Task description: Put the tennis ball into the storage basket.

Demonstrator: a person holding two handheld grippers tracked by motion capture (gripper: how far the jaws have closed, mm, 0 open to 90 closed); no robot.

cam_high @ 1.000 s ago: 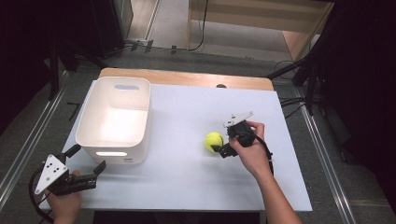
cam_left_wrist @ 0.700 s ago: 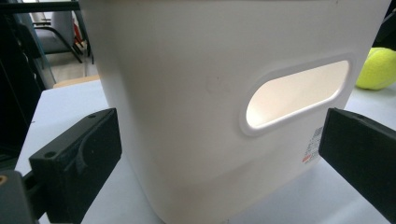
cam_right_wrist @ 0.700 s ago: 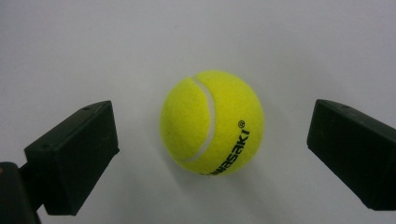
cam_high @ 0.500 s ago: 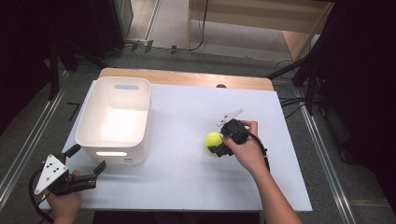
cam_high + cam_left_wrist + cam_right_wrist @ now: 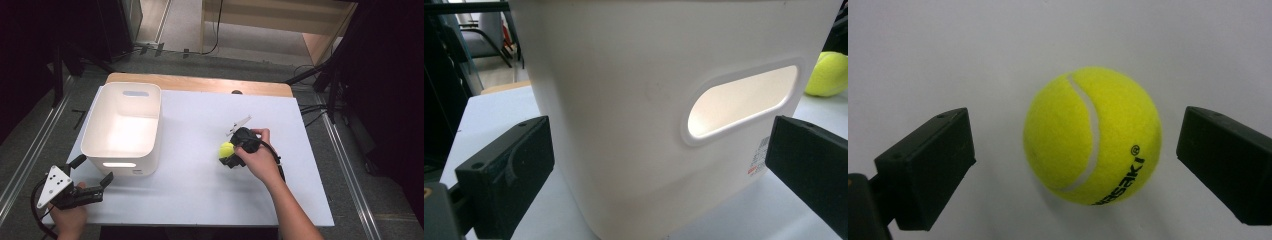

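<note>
While the tennis ball [image 5: 1092, 136] rests on the white table [image 5: 200, 190] right of centre in the high view, the right gripper [image 5: 228, 156] straddles it, 2 jaws spread wide, apparently to grasp. At lower left the left gripper [image 5: 92, 180] waits, jaws parted, facing the white bin [image 5: 634, 100].

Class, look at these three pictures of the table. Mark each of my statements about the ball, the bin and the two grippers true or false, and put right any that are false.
1. The tennis ball sits between the open jaws of the right gripper. True.
2. The ball lies inside the white bin. False: it rests on the table, to the right of the bin.
3. The left gripper is shut on the bin's handle. False: its jaws are open and face the bin's wall.
4. The bin wall has an oval handle hole. True.
5. The ball is red. False: it is yellow.
</note>
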